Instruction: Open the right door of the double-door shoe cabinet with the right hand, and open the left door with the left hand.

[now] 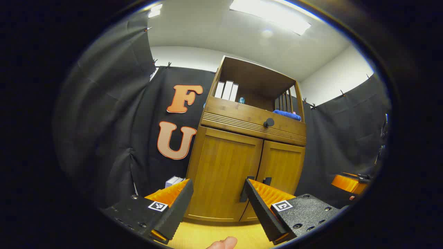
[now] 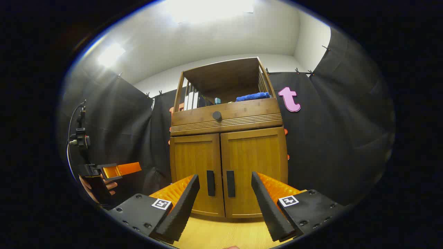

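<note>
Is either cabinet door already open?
No: in the right gripper view the left door and right door both sit flush and closed, with the open right gripper short of them.

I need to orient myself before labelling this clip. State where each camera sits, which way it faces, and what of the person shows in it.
Left gripper view: rides the left gripper, facing the shoe cabinet from its left at an angle; own open fingers and a fingertip show.
Right gripper view: rides the right gripper, facing the cabinet's door handles nearly head-on; own open fingers show, and a hand holding the left gripper.
Shared: the cabinet, both doors closed.
</note>
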### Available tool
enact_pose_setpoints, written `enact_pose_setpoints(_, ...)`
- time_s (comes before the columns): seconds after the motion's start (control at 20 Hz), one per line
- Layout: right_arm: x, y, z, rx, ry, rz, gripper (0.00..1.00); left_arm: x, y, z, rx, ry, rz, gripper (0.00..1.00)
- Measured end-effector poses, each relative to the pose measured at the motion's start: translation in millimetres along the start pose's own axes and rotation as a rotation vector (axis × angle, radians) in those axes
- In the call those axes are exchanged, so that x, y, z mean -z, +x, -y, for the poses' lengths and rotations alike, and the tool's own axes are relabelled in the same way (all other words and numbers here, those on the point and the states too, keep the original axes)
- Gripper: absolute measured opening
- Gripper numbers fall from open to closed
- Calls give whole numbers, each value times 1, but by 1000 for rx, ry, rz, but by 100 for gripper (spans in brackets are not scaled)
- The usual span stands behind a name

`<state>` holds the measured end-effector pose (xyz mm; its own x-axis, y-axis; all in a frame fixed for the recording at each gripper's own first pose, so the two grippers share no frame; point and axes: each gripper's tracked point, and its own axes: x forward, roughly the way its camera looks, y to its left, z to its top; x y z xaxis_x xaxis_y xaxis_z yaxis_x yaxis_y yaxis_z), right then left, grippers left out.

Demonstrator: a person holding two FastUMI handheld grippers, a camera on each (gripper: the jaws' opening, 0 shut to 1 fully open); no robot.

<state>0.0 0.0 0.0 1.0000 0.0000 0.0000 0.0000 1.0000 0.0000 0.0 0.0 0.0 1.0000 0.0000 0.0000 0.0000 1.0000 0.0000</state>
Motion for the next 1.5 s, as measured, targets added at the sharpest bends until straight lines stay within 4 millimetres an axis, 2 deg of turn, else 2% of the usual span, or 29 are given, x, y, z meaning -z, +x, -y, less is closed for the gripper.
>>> enact_pose_setpoints(0.05, 0, -1, 1, 1, 2, 0, 97, 1, -2, 0, 0, -1, 0, 94)
enact_pose_setpoints(0.2, 1, -3, 3, 2, 4, -4, 97, 1, -5, 3, 3, -9, 2, 94)
enact_pose_setpoints(0.25, 3, -4, 4, 1, 7, -6, 100, -2, -4, 4, 6, -14, 9, 94)
enact_pose_setpoints(0.3, 4, -4, 4, 2, 12, -8, 97, -4, -4, 2, 2, -12, 17, 94)
enact_pose_setpoints(0.4, 5, -4, 8, 2, 23, -7, 100, -10, -5, -3, -18, 6, 43, 97)
enact_pose_setpoints(0.45, 5, -4, 9, 3, 28, -8, 97, -12, -6, -5, -26, 10, 52, 97)
enact_pose_setpoints(0.55, 6, -4, 10, 3, 35, -9, 97, -13, -9, -1, -22, 5, 59, 91)
enact_pose_setpoints(0.65, 8, -4, 11, 5, 40, -9, 100, -13, -11, 3, -12, 6, 55, 94)
enact_pose_setpoints(0.7, 7, -3, 10, 4, 44, -8, 98, -13, -11, 3, -9, 7, 53, 92)
enact_pose_setpoints(0.8, 10, -3, 8, -1, 50, -13, 97, -14, -12, -3, -23, 11, 54, 94)
enact_pose_setpoints(0.85, 11, -4, 7, -2, 51, -15, 89, -14, -12, -6, -29, 11, 54, 94)
enact_pose_setpoints(0.9, 11, -4, 8, -2, 51, -16, 89, -12, -11, -7, -33, 10, 51, 94)
enact_pose_setpoints(0.95, 12, -4, 7, -1, 50, -15, 97, -11, -10, -8, -34, 6, 49, 94)
enact_pose_setpoints(1.05, 12, -4, 7, 1, 44, -14, 97, -10, -9, -11, -40, 6, 42, 91)
enact_pose_setpoints(1.1, 12, -4, 7, 3, 42, -13, 89, -10, -10, -14, -44, 11, 42, 91)
enact_pose_setpoints(1.15, 12, -3, 7, 5, 37, -12, 89, -12, -9, -14, -48, 18, 46, 94)
enact_pose_setpoints(1.2, 12, 0, 7, 8, 32, -15, 97, -12, -8, -15, -51, 22, 48, 94)
enact_pose_setpoints(1.3, 15, 7, 6, 6, 25, -30, 98, -7, -6, -13, -42, 19, 34, 91)
enact_pose_setpoints(1.35, 17, 9, 4, -7, 25, -35, 97, -4, -3, -10, -32, 12, 26, 94)
enact_pose_setpoints(1.4, 14, 13, 0, -24, 29, -25, 97, -2, -3, -11, -32, 12, 23, 97)
enact_pose_setpoints(1.5, 7, 16, 1, -31, 23, 19, 98, -5, 0, -19, -55, 50, 43, 95)
